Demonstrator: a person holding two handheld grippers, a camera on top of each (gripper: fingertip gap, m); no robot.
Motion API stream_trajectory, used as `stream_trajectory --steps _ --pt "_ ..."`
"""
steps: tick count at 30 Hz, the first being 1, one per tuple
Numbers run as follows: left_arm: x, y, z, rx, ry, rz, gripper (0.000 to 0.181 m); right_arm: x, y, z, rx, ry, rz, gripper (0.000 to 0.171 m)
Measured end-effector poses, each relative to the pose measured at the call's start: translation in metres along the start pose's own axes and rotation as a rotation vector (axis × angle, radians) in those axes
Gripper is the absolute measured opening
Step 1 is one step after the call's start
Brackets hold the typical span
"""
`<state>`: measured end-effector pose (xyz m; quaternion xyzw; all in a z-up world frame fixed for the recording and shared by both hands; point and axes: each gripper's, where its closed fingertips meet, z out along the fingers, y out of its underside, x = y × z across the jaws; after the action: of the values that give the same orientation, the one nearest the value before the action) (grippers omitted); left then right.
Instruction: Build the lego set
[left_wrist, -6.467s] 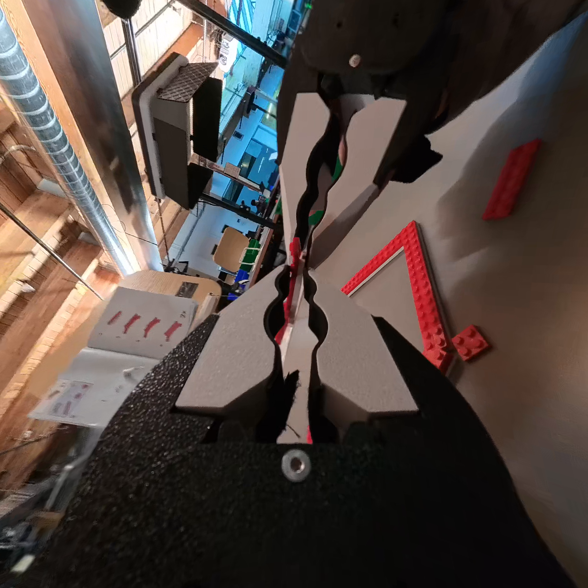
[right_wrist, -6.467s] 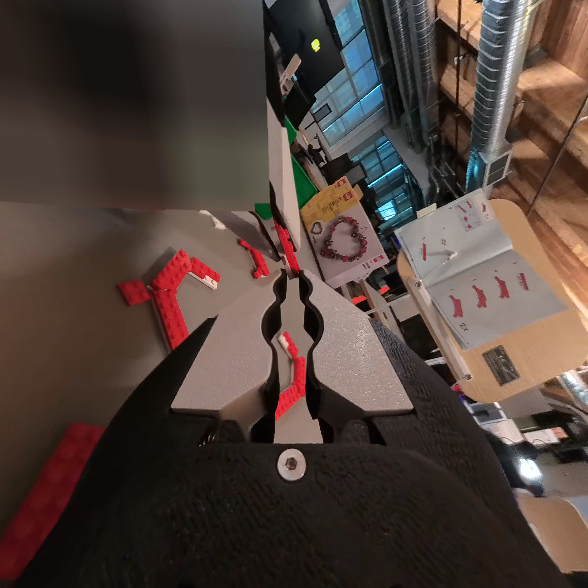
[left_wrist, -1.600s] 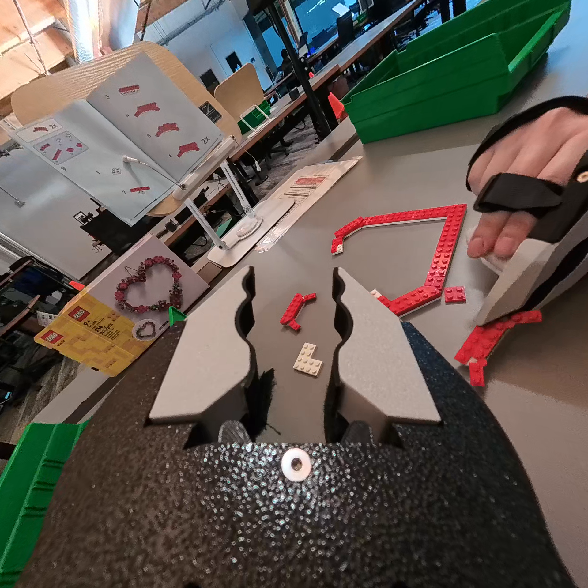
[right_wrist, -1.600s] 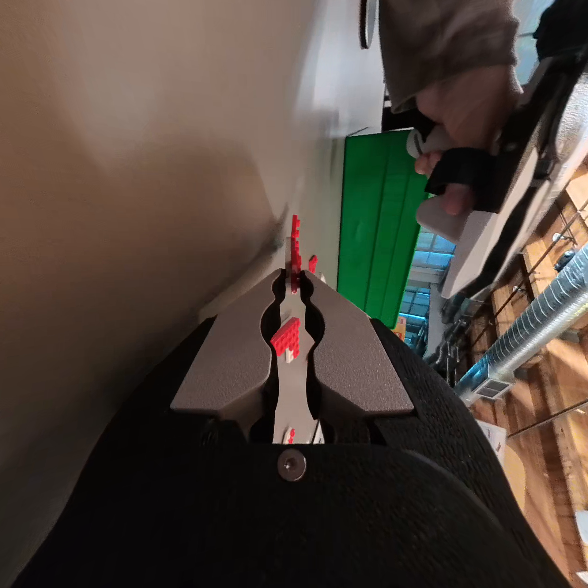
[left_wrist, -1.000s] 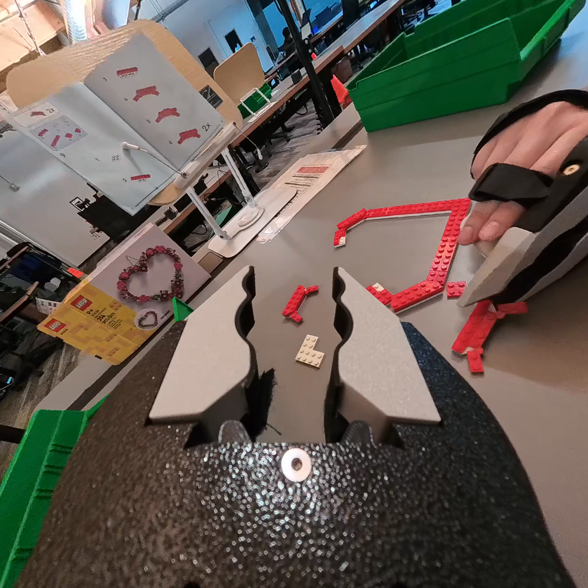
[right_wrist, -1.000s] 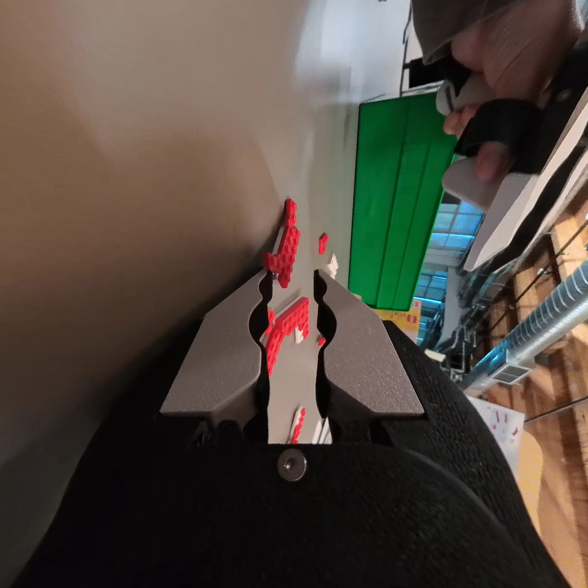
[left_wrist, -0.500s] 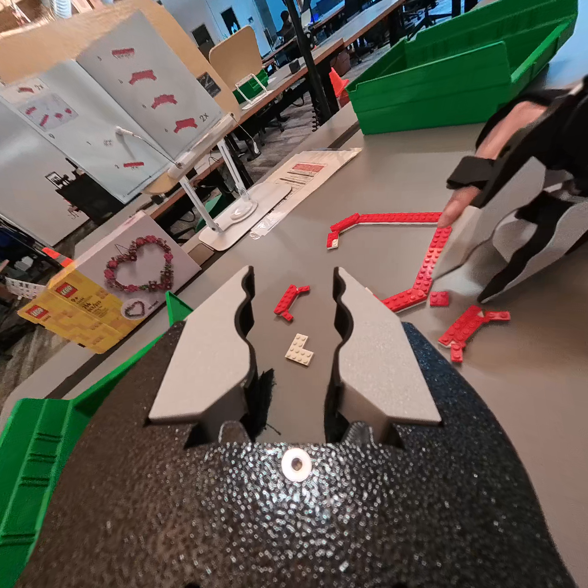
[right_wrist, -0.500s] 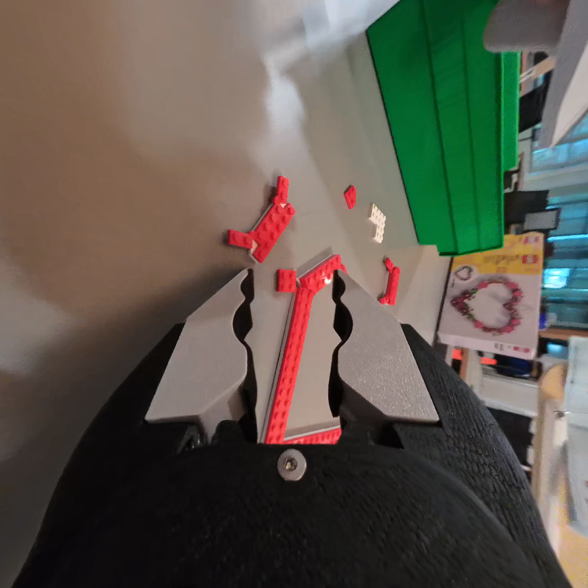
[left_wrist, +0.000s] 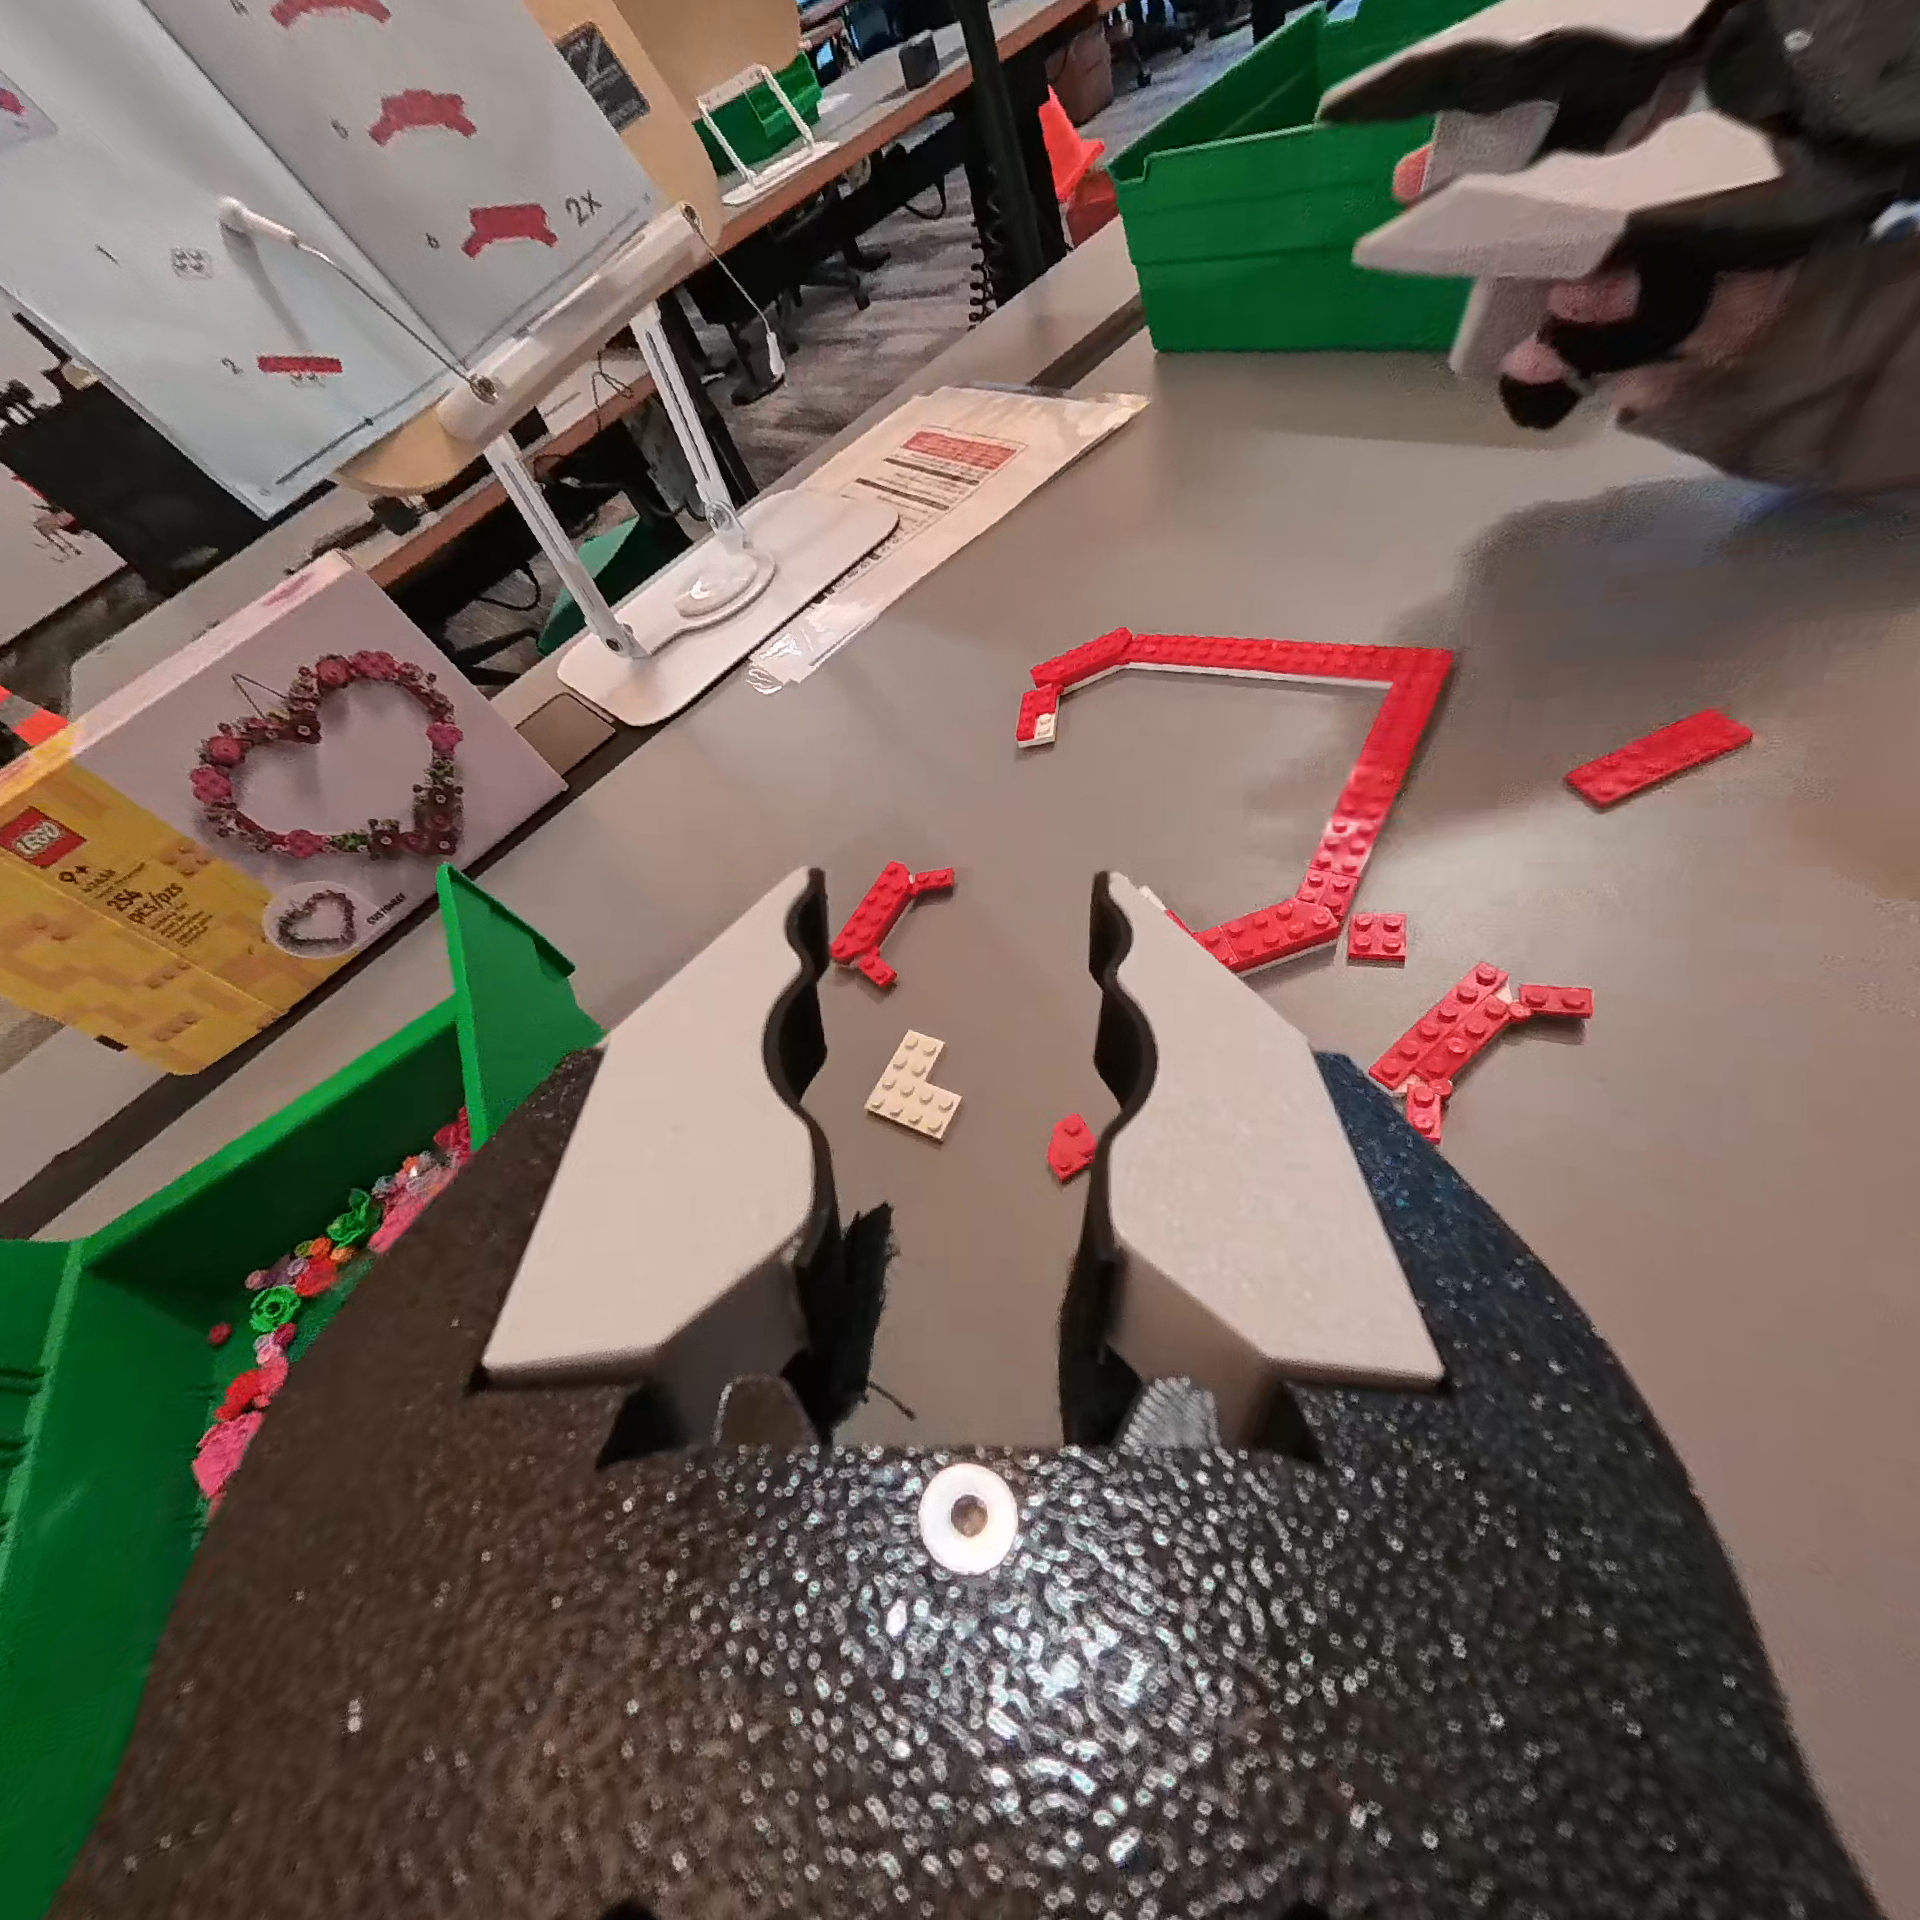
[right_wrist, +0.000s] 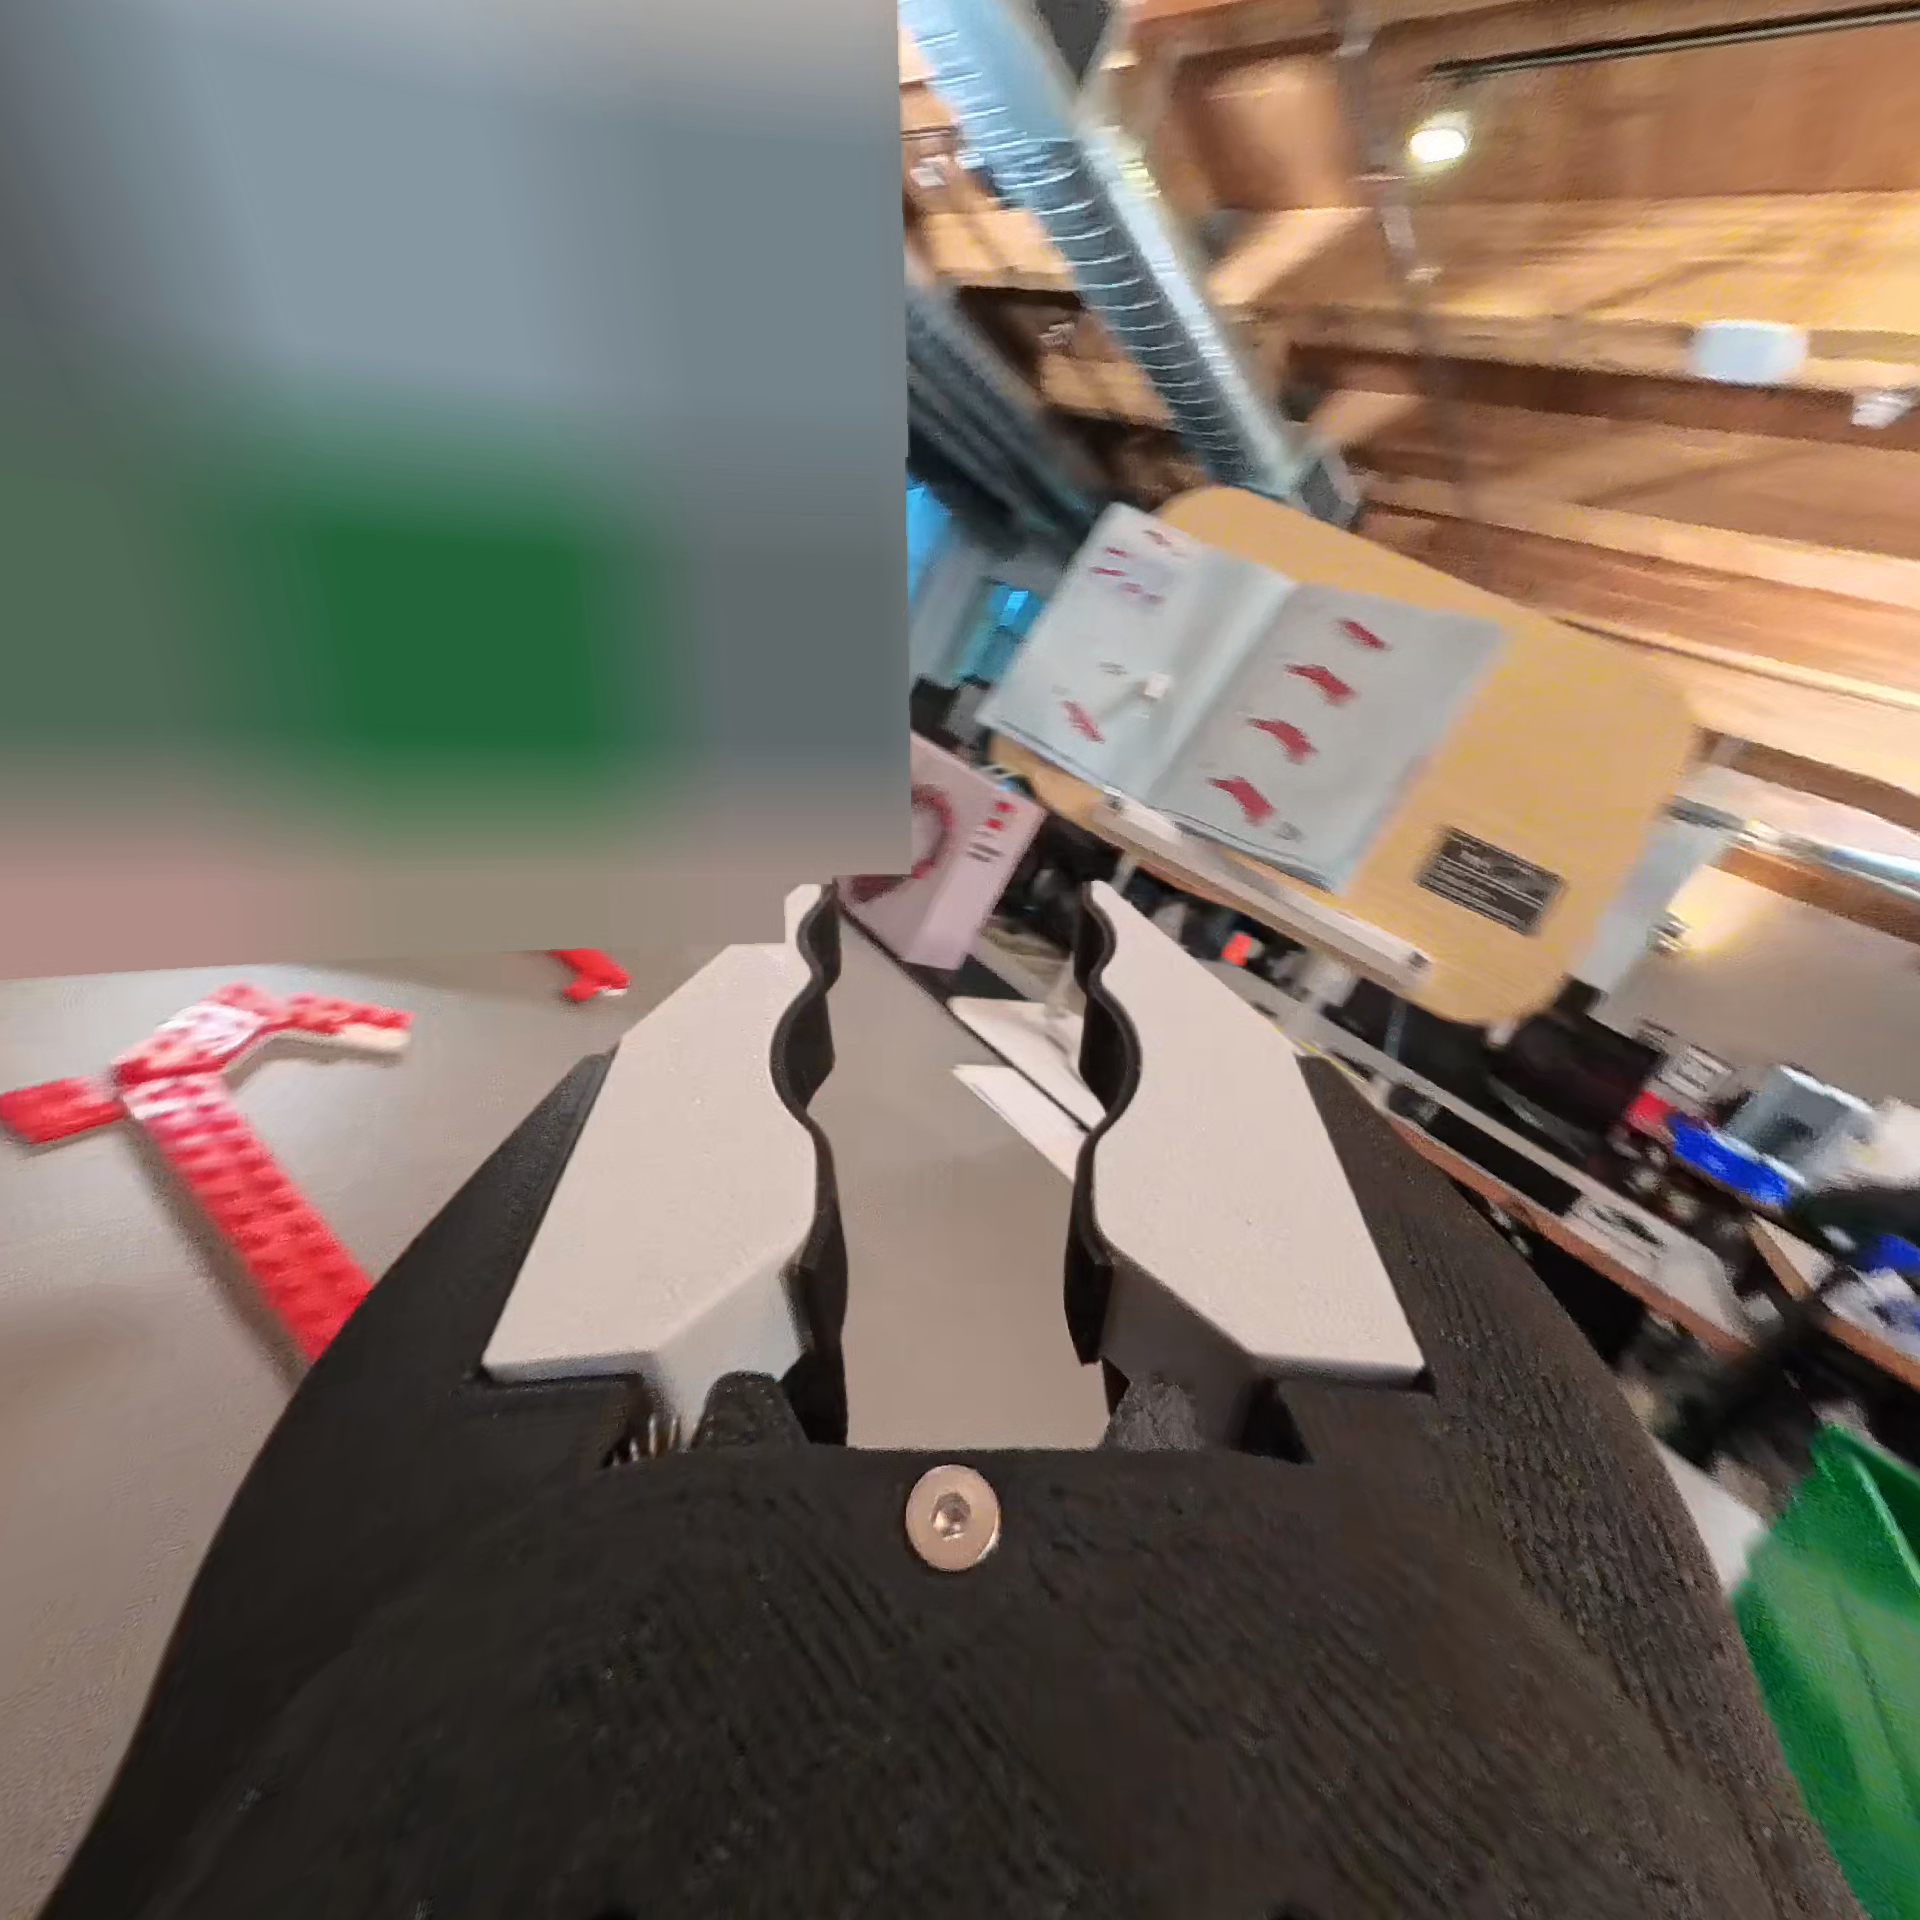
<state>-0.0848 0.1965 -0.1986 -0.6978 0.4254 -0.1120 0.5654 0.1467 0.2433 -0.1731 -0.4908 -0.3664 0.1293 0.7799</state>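
the fingers of the left gripper are held well apart and nothing is clamped between them; framed in the gap, flat on the grey tabletop, are a tan l-shaped plate and, just beside it, a small red piece. the right gripper is spread apart as well, empty, raised clear of the tabletop and aimed off toward the instruction booklet on its stand; it is also seen high in the left wrist view, blurred.

the red heart frame, only partly built, is laid flat farther out: one long run is pointed from left to right across the left wrist view, a second is angled back toward the camera, and the outline is left unclosed on the near left. two short red sub-assemblies are seen loose, one just past the left fingertip, one near the frame's lower corner, with a red plate well apart at right.

a between-steps moment is judged here: a piece is to be chosen next. the tan plate looks best placed; the left gripper would need to be lowered and closed across its thin edges, which calls for a careful, level approach.
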Motion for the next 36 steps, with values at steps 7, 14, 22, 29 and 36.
stream_trajectory --steps 7,14,22,29,36 --pt "0.004 0.006 0.004 -0.028 0.022 -0.004 0.049 0.021 0.027 -0.005 -0.045 0.145 0.045 0.042" --pt "0.004 0.009 0.004 -0.037 0.028 -0.011 0.049 0.025 0.029 -0.007 -0.056 0.163 0.054 0.039" --pt "0.004 0.011 0.006 -0.043 0.032 -0.014 0.048 0.029 0.029 -0.009 -0.049 0.182 0.082 0.037" --pt "0.006 0.015 0.008 -0.060 0.042 -0.012 0.049 0.031 0.029 -0.010 -0.047 0.190 0.095 0.036" --pt "0.010 0.021 0.009 -0.100 0.081 -0.053 0.049 0.033 0.029 -0.011 -0.048 0.198 0.102 0.035"
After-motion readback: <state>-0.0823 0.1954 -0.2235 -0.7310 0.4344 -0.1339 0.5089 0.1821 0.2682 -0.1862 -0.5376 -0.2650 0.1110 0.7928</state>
